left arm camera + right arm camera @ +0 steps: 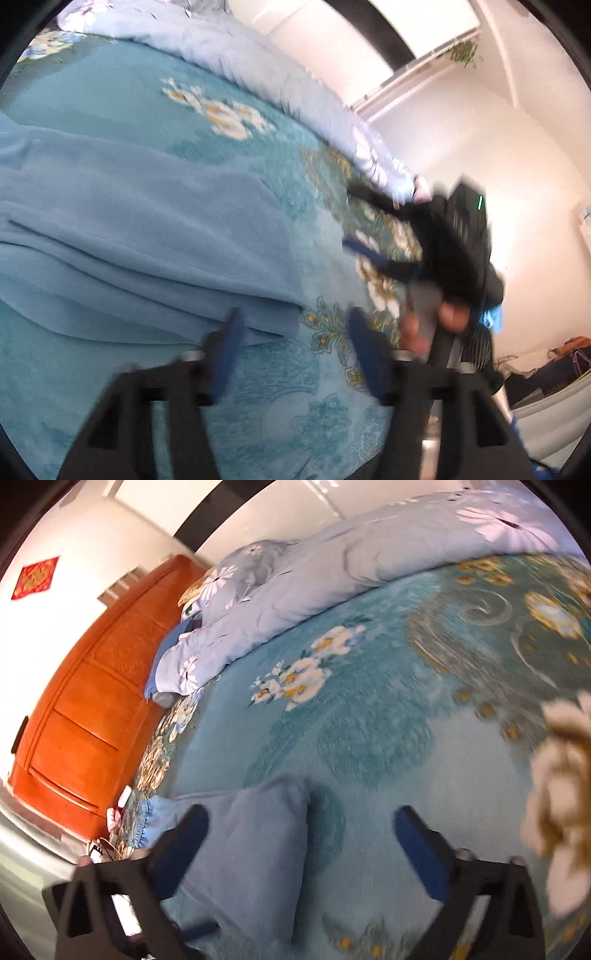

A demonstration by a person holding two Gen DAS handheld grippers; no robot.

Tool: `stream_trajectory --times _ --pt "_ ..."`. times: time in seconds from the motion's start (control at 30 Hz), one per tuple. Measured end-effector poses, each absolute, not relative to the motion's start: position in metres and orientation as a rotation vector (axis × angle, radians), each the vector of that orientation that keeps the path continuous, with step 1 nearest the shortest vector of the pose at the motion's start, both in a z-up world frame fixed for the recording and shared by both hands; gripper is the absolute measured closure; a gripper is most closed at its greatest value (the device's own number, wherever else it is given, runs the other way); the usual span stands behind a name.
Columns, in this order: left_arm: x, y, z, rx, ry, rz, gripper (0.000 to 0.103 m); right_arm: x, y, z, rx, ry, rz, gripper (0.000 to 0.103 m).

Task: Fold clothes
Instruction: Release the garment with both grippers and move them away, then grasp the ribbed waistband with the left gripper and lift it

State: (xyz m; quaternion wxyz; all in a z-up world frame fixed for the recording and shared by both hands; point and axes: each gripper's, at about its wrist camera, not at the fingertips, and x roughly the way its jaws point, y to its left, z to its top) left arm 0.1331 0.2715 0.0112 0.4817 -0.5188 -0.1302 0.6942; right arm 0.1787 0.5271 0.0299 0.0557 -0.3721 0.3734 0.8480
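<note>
A light blue garment (140, 229) lies in flat layers on the teal floral bedspread (229, 77), its near edge just beyond my left gripper (295, 339). That gripper stands open and its blue pads touch nothing. In the right wrist view the garment (258, 853) shows a folded corner lying under my right gripper (303, 830) and close to its left finger. The right gripper's jaws are spread wide and hover above the cloth, with no pad pressing on it. The left wrist view also shows the right gripper (354, 218), blurred, with a hand (454, 314) holding it.
A pale blue floral duvet (314, 576) is bunched along the far side of the bed. An orange wooden headboard (85, 701) stands at the left. A fluffy beige thing (557, 797) sits at the right edge. White walls surround the bed.
</note>
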Motion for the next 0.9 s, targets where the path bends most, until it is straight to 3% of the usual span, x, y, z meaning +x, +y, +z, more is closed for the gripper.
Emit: stream_trajectory --times 0.17,0.4,0.47,0.63,0.77,0.9 --pt "0.112 0.211 0.022 -1.168 -0.404 1.807 0.025 0.200 0.509 0.032 -1.146 1.112 2.541 0.000" --pt "0.054 0.104 0.016 -1.139 -0.647 2.117 0.015 0.217 0.473 0.060 -1.082 0.966 2.608 0.000" --pt "0.042 0.076 0.014 -1.150 -0.707 2.191 0.008 0.219 0.462 0.066 -1.093 0.919 2.614 0.000" --pt "0.022 0.028 0.001 -1.194 -0.846 2.258 0.007 0.225 0.442 0.077 -1.070 0.815 2.629 0.000" --pt "0.012 0.021 -0.003 -1.146 -0.840 2.308 0.000 0.230 0.425 0.085 -1.015 0.692 2.647 0.000" --pt "0.010 0.019 -0.007 -1.085 -0.805 2.384 0.000 0.231 0.410 0.086 -1.002 0.617 2.641 0.000"
